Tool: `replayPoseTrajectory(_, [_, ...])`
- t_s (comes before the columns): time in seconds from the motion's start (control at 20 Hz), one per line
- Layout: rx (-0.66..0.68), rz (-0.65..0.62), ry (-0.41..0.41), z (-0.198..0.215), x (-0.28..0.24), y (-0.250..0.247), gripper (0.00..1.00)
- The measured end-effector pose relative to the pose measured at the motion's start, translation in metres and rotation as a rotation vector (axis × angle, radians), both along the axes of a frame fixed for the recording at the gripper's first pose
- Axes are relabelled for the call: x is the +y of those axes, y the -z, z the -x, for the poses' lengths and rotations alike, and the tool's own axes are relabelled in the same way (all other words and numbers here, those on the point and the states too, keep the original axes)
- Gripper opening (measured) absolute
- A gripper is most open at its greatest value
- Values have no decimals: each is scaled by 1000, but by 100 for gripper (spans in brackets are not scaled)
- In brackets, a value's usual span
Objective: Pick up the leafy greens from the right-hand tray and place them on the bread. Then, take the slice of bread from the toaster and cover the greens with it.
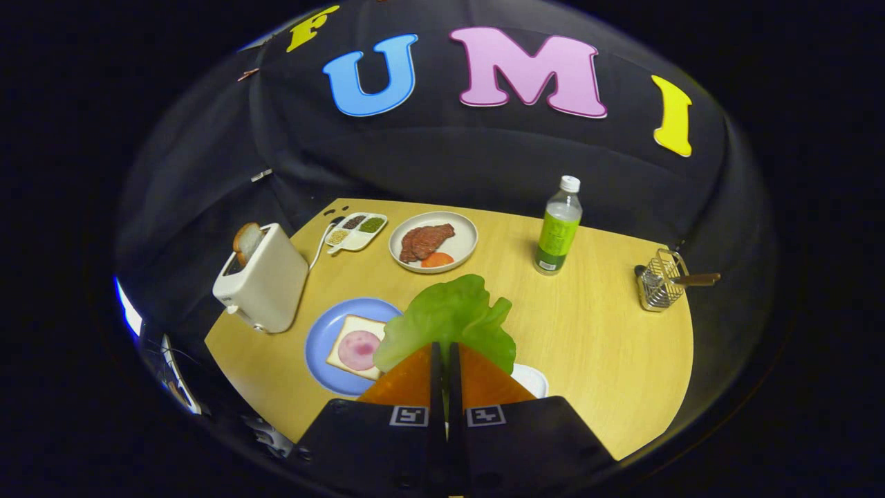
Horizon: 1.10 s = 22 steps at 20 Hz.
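Gripper (444, 353) clamped on the lettuce leaf (449, 318), both fingers pressed together on its base, leaf raised above the table (594, 332). Just left of the leaf, blue plate (321, 346) carrying a bread slice (342, 332) topped with ham (358, 349). Farther left, white toaster (266, 280) with a bread slice (247, 242) sticking up. Behind the leaf, plate of meat (433, 242).

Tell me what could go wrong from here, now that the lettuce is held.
1. The fingers pinch only the bottom edge of the lettuce leaf; it may slip out or flop.
2. The leaf hides part of the bread slice on the blue plate, so placement may land off-centre.
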State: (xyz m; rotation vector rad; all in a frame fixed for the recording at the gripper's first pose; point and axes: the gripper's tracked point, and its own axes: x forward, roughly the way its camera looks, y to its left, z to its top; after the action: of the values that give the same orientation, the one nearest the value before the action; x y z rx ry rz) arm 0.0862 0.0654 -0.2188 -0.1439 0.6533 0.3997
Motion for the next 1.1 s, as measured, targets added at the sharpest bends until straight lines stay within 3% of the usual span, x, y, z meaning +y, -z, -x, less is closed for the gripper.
replayPoseTrajectory(0.25, [17,13,-74,2,64,9,5])
replayPoseTrajectory(0.55, [82,51,-140,7,120,61,5])
replayPoseTrajectory(0.95, [176,130,-106,-3,142,122,6])
replayPoseTrajectory(1.1, [200,141,-89,-4,144,131,14])
